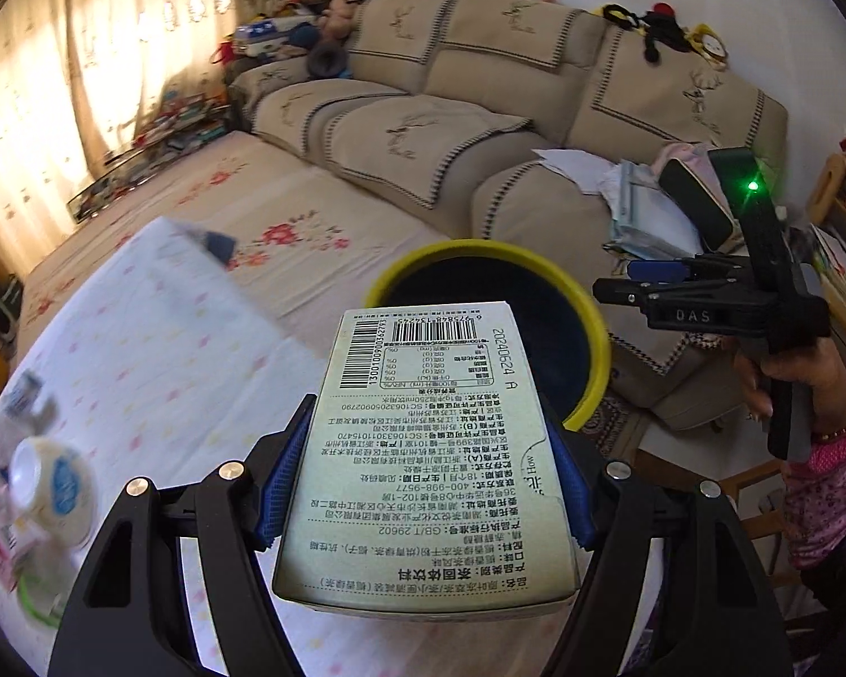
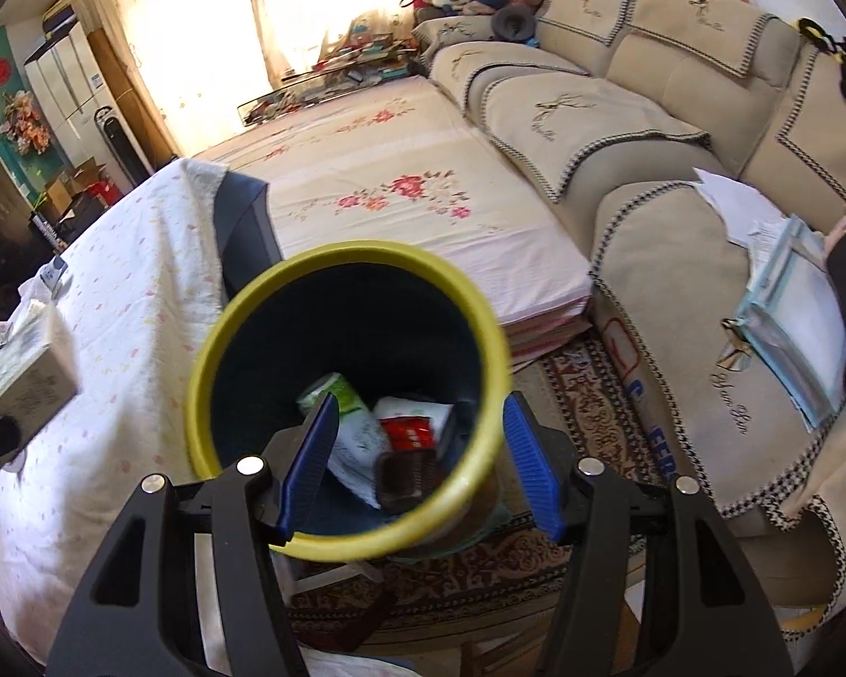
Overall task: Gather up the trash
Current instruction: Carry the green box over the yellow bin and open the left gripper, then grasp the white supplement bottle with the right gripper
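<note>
A beige fabric sectional sofa (image 2: 637, 113), trimmed with houndstooth piping and embroidered deer motifs, is seen along the far side of the room, with a cream mattress printed with pink flowers (image 2: 400, 180) laid beside it. Nearer the cameras, a table covered by a white cloth dotted with pastel marks (image 1: 141, 338) is shown. A round dark-blue waste bin with a yellow rim (image 2: 344, 395) is placed just off the table's edge, above a patterned brown rug (image 2: 581, 412); inside it, a green-and-white wrapper, a red-and-white packet and a dark object are visible (the last too dim to identify).

A pale green rectangular drink carton printed with black Chinese text and barcodes (image 1: 434, 462) is clamped between the blue pads of the left gripper (image 1: 423, 485), its flat sides pressed by both fingers, and is held in the air above the table edge, just short of the bin's rim. The right gripper (image 2: 417, 462) is held directly over the bin with its blue fingers spread wide and nothing between them.

On the cloth at the left, a small white-capped bottle with a blue-and-cream label (image 1: 56, 485) is lying beside a blurred pink-and-white packet (image 1: 0, 536).
</note>
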{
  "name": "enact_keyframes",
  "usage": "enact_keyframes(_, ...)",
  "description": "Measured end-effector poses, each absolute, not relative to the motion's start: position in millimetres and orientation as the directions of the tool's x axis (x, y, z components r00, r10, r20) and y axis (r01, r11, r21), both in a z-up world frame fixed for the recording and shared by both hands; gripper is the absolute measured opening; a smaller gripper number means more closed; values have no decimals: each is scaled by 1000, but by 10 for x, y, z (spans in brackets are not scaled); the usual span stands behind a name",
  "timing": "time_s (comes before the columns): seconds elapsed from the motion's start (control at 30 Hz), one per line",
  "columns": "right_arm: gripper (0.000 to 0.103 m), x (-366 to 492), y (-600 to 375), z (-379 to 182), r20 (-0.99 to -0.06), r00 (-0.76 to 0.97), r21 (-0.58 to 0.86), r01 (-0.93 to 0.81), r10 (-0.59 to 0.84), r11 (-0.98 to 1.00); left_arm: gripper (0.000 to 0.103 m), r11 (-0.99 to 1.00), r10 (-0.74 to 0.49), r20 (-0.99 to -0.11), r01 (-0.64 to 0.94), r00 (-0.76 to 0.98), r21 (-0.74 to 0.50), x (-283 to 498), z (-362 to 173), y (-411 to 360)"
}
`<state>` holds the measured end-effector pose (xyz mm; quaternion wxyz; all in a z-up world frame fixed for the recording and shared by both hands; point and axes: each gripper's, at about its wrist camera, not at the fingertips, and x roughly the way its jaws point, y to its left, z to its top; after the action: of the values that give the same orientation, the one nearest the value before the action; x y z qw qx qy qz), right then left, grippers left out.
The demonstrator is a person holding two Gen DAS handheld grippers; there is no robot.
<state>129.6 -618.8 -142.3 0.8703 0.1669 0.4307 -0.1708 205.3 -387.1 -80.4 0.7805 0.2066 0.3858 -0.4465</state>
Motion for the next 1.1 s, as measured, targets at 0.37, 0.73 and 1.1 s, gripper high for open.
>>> enact_keyframes(0.37, 60, 1069, -6482, -1557, -826, 540, 150, 490, -163, 859, 73, 502, -507, -822, 864, 258, -38, 2318, -1255, -5011)
enact_keyframes(0.73, 61, 1140, -6330, -1587, -826, 548, 158, 448, -131, 880, 90, 599, -564, -765, 792, 312, -119, 2386, -928, -4403)
enact_keyframes(1.1, 62, 1475, -5697, -1549, -829, 556, 136, 299, -57, 945, 98, 761, -539, -610, 646, 580, -58, 1609, -297, -2544)
